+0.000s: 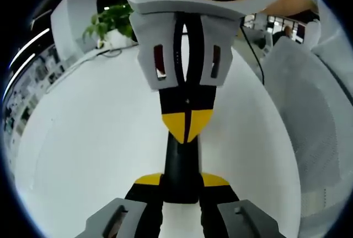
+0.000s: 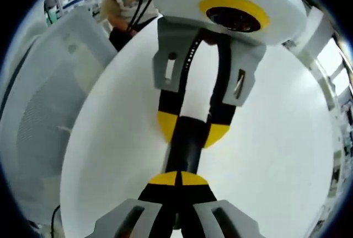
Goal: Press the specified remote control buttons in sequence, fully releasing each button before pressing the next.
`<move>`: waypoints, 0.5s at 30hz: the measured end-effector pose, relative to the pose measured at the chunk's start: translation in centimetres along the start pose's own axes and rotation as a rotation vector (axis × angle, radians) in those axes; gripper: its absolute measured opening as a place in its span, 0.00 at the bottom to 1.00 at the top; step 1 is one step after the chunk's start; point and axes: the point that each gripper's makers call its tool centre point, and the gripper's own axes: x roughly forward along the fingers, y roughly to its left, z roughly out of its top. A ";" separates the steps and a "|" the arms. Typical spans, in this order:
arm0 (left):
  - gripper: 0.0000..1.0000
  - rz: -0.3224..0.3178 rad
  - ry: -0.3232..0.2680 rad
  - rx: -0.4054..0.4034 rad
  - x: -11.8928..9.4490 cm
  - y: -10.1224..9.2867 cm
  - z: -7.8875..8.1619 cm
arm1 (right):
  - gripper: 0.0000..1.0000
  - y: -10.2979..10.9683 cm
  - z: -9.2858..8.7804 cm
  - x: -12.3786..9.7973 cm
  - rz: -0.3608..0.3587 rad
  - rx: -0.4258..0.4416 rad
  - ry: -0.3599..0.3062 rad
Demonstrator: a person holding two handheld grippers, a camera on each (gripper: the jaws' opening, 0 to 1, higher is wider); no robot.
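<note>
- The left gripper (image 1: 181,189) is holding the black remote (image 1: 182,166) by one end, jaws tight around it, above the white table (image 1: 83,139).
- The right gripper (image 2: 178,178), jaws closed together, is touching the remote (image 2: 185,150) with its tips, likely pressing a button.
- Next, it needs lifting fully off first.

No legible text, label, brand, number or sign appears in either view. In the right gripper view, faint dark marks run along the white housing of the opposing hand-held gripper (image 2: 194,118) at about 1 o'clock, cut off by the rim and too small to read. In the left gripper view, panels (image 1: 34,81) at about 9 o'clock carry dark patches that may be printed matter, but they are blurred beyond reading.
</note>
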 end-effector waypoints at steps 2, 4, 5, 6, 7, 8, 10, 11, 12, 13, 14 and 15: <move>0.23 0.000 -0.001 -0.001 0.0 0.0 0.0 | 0.00 0.0 -0.1 -0.1 0.004 0.010 -0.012; 0.23 0.001 -0.001 -0.002 0.0 0.0 0.0 | 0.00 0.1 0.0 -0.1 0.007 0.013 -0.018; 0.23 0.001 0.000 -0.001 0.0 0.0 0.0 | 0.00 0.1 0.0 0.0 0.008 0.014 -0.018; 0.23 0.000 0.000 -0.001 0.0 0.0 0.0 | 0.00 0.1 0.0 0.0 0.008 0.012 -0.016; 0.23 0.000 0.001 -0.001 0.0 0.0 0.0 | 0.00 0.1 0.0 0.0 0.008 0.011 -0.014; 0.23 0.000 0.001 0.000 0.0 0.0 0.0 | 0.00 0.1 0.0 0.0 0.008 0.010 -0.013; 0.23 0.000 0.001 0.000 0.0 0.0 0.0 | 0.00 0.1 0.0 0.0 0.008 0.009 -0.012; 0.23 0.000 0.001 0.000 0.0 0.0 0.0 | 0.00 0.1 0.0 0.0 0.008 0.009 -0.012; 0.23 0.000 0.001 0.000 0.0 0.0 0.0 | 0.00 0.1 0.0 0.0 0.009 0.007 -0.012; 0.23 0.001 0.001 0.000 0.0 0.0 0.0 | 0.00 0.1 0.0 0.0 0.009 0.006 -0.011; 0.23 0.001 0.001 -0.001 0.0 0.0 0.0 | 0.00 0.1 0.0 0.0 0.009 0.006 -0.010; 0.23 0.001 0.001 -0.001 0.0 0.0 0.0 | 0.00 0.1 0.0 0.0 0.010 0.005 -0.009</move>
